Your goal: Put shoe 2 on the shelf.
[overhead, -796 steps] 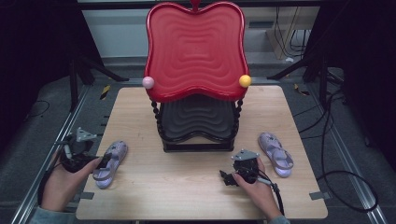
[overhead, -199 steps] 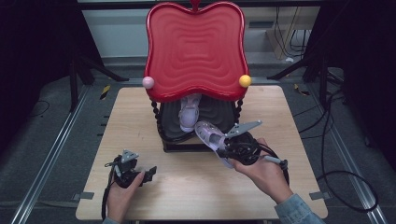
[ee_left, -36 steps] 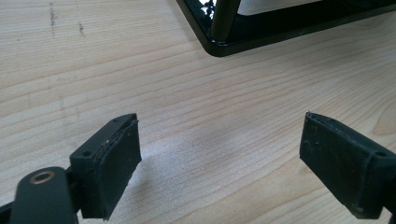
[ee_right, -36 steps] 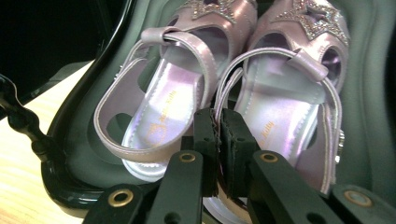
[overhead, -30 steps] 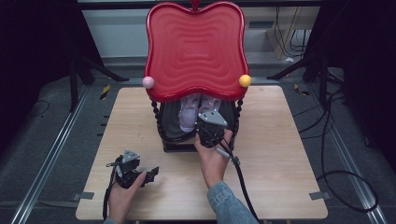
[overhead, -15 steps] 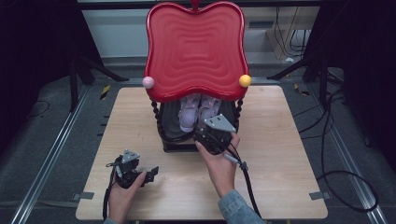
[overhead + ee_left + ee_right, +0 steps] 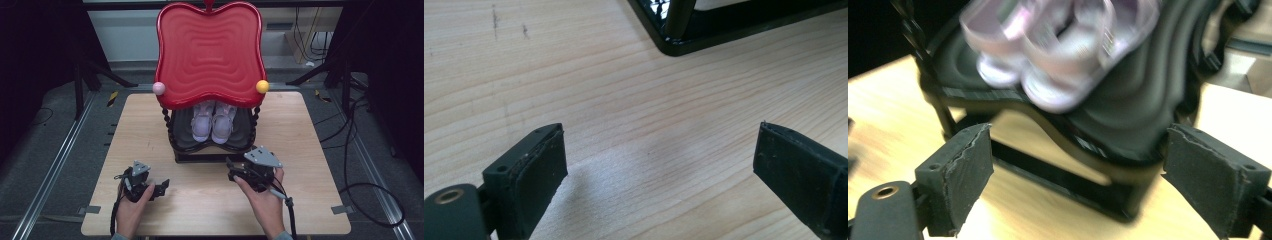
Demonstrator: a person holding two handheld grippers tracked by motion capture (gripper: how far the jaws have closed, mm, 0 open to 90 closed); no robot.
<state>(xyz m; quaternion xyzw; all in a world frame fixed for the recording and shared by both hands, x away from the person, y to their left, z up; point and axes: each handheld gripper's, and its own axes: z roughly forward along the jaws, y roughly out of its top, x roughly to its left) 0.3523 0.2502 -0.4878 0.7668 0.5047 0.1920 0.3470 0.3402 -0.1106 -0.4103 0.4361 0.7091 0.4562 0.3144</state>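
Evidently the work was close to finished. Across the pale wooden table (image 7: 300,130) nothing loose lay on the boards, and at its far middle stood the two-tier shelf with a glossy red wavy top tray (image 7: 209,50) and a black ribbed lower tray (image 7: 182,136) carried on twisted black posts. A pink ball (image 7: 159,88) and a yellow ball (image 7: 262,86) sat at the front corners of the red tray.

On the lower tray, under the red one, the pair of small lilac strapped sandals (image 7: 213,122) rested side by side, touching or nearly so, toes toward the person. In the right gripper view the pair (image 7: 1058,45) looked blurred but sat plainly on the dark ribbed surface, with neither shoe hanging over the front lip. Both shoes looked stowed, so the placing step seemed done.

The right gripper (image 7: 233,172), held in the person's right hand (image 7: 265,205), lay just in front of the shelf's base, pointing back toward it. Its jaws had just been opening; they stood wide apart with nothing between the pads (image 7: 968,170), only the tray's edge beyond them. The left gripper (image 7: 165,186) rested low at the near left of the table, well apart from the shelf, its jaws likewise spread and empty above bare wood, as its pads (image 7: 541,175) showed.

What seemed left was small: to draw the right gripper clear of the shelf and bring it to rest. Whether the sandals sat perfectly square I could not tell, since the red tray hid their heels.
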